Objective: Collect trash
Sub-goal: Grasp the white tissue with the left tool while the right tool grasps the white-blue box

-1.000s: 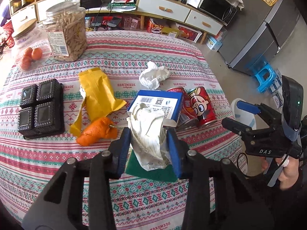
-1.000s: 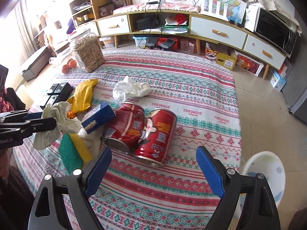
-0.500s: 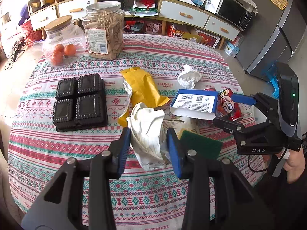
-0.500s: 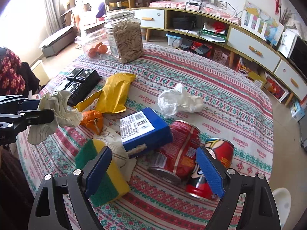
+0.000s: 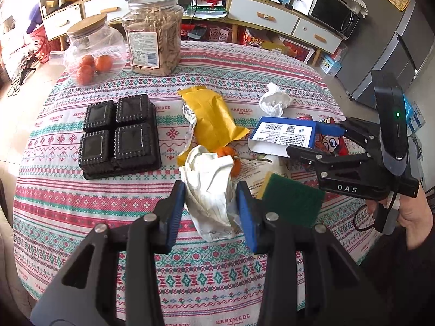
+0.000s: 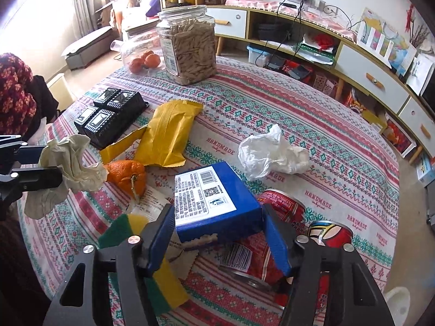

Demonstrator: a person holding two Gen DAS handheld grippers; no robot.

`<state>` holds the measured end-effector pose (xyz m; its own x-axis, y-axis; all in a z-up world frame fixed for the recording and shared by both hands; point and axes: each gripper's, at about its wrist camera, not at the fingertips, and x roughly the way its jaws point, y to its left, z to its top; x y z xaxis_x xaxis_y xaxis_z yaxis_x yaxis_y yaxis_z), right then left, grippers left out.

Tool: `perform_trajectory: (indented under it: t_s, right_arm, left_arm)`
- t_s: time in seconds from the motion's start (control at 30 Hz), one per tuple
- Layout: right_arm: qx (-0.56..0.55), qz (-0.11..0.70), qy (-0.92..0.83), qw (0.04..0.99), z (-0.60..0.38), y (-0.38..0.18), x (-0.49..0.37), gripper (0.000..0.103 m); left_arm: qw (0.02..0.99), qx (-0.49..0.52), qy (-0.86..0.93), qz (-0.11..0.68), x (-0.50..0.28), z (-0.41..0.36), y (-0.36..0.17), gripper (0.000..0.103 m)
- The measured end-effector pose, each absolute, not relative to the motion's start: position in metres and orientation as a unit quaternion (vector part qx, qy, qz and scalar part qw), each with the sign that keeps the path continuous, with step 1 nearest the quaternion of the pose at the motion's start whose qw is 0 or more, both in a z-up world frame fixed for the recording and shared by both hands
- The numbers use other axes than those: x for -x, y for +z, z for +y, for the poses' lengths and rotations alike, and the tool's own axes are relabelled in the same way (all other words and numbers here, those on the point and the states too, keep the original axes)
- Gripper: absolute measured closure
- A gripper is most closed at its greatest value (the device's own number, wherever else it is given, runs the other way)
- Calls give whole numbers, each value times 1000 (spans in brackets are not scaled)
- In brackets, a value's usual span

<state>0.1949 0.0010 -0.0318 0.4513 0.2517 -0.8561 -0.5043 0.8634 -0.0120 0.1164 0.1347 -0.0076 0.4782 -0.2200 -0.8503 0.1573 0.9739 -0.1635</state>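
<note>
A round table (image 5: 68, 198) under a woven cloth of red, teal and white bands carries everything here; places below are told from the blue box (image 6: 214, 198), a flat cardboard carton with a white printed label, lying near the table's right edge.

Far to its left sits a black plastic tray (image 5: 119, 133) of four square, ridged cells. Beyond the tray, toward the back, stand a squat clear jar with a wooden lid (image 5: 95, 51), oranges inside, and a taller square clear jar (image 5: 153, 32) packed with pale sticks.

Closer, left of the box, lies a long yellow wrapper (image 6: 168, 133), matte and creased, with a torn strip trailing off. At its near end rests a wrinkled orange (image 6: 127, 174) with a stem.

The left gripper (image 5: 212, 206) stands left of the box and nearer the table's front edge, its blue pads pressed on a crumpled wad of off-white paper (image 5: 209, 184) that is lifted off the cloth.

Just left of the box lies a green-and-yellow sponge (image 6: 152, 271), coarse on its green face.

The right gripper (image 6: 217, 236) straddles the box; its jaws have just been closing, and the blue pads now meet the carton's two sides.

Behind the box lies a crumpled white tissue (image 6: 272, 152). Right of the box, two red cans (image 6: 280, 231) lie on their sides, touching it.
</note>
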Motion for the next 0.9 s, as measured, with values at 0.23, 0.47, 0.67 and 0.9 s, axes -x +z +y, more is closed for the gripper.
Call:
perform_trajectory:
  t_s: [0.23,0.47,0.67,0.9]
  right_arm:
    - [115,462,222,851,-10,-19,-187,39]
    - [97,444,210,866,-36,0,-171,39]
    - [70,431,191,879,-73,18,-156,39]
    - [29,414,161,895,-127,39,-134,40]
  left_arm:
    - [860,34,-107,498,-118,133,-7,62]
    - [861,34,-113,494,-121,120,-4,62]
    - [863,26,-132,486,-120,95,1,62]
    - [865,12,-161,474,-119,57,9,62]
